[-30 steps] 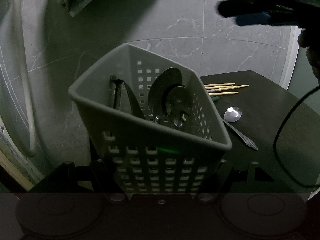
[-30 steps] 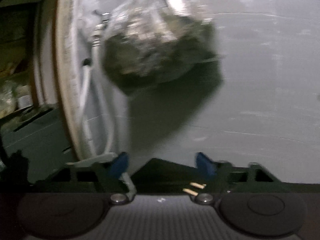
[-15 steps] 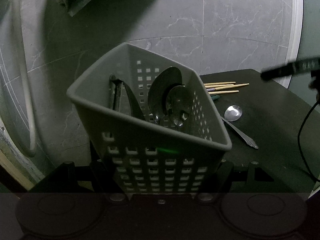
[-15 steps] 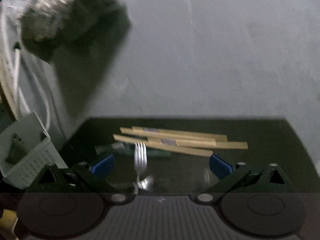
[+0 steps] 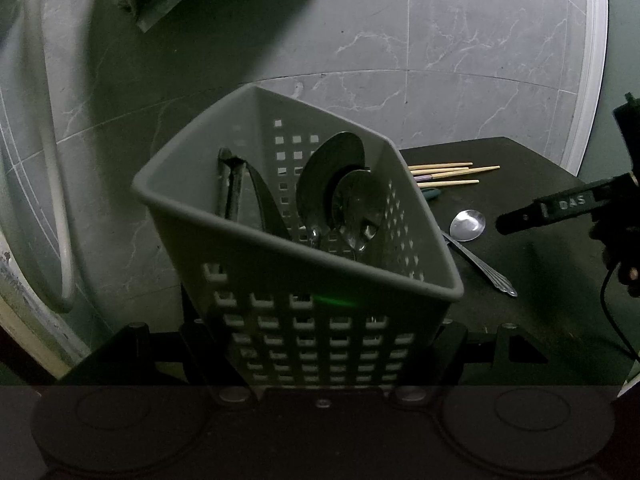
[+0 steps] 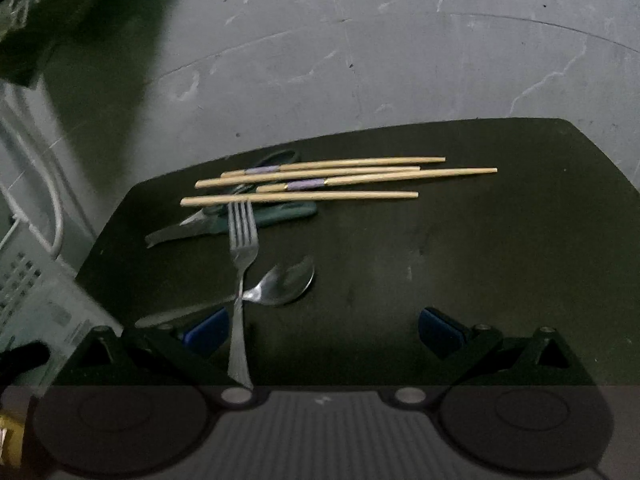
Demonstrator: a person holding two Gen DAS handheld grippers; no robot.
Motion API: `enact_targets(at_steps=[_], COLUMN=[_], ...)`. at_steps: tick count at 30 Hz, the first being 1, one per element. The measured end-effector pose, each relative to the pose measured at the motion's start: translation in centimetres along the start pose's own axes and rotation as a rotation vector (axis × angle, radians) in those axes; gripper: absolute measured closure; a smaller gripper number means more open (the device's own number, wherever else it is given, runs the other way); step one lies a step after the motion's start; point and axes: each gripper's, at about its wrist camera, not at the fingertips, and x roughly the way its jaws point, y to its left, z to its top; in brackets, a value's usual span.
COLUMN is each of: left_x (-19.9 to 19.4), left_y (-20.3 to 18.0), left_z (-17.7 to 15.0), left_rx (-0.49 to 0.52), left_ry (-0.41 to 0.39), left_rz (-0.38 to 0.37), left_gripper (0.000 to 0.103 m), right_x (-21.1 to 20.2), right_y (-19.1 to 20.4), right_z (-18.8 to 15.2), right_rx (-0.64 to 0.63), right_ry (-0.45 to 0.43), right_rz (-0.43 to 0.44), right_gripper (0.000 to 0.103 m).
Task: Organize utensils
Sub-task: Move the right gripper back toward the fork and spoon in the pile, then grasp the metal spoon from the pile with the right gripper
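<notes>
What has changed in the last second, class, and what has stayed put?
The right hand-held gripper swung from the wall down over the table, open above the fork and spoon. The left hand-held gripper still holds the basket; utensils unmoved.

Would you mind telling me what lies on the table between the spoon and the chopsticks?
In the right wrist view, the fork crosses the spoon, its tines reaching the chopsticks. A green-handled knife lies just under the chopsticks.
</notes>
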Motion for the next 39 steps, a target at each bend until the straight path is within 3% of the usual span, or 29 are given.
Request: enact_targets(at_steps=[7,14,16,23,28,30,32,39], left_x=[0.0,0.0,0.0,0.0,0.0,0.0,0.0,0.0], left_y=[0.1,0.1,0.1,0.1,0.1,0.1,0.1,0.2], left_z=[0.0,0.0,0.0,0.0,0.0,0.0,0.0,0.0], left_rx=[-0.001,-0.002,-0.001,-0.002,-0.001,-0.001,-0.001,0.000], left_ry=[0.001,0.001,0.002,0.002,0.002,0.001,0.002,0.002], left_rz=[-0.001,-0.001,-0.001,-0.001,-0.001,-0.001,-0.001,-0.001], left_gripper=[0.027,0.026,0.026,0.026,0.026,0.026,0.026,0.026], right_x=[2.5,3.5,3.5,3.7,3.6,3.6,3.7,3.8], right_y=[-0.1,0.9,1.0,1.0,1.4,1.6,1.8,1.9], right_z=[0.4,0.5,0.5,0.6,0.5,0.5,0.6,0.6], right_rx=[-0.042,-0.101,-0.096,-0.082,-0.092,-0.097,-0.103,-0.094], right_ry=[0.009,-0.024,-0.035,-0.047,-0.062,-0.067,-0.068,-0.070], right_rz=[0.029,-0.057,-0.072,-0.058,-0.042,-0.030,-0.026,0.004], right_gripper=[0.000,0.001,0.006,0.010,0.028,0.045,0.055,0.064])
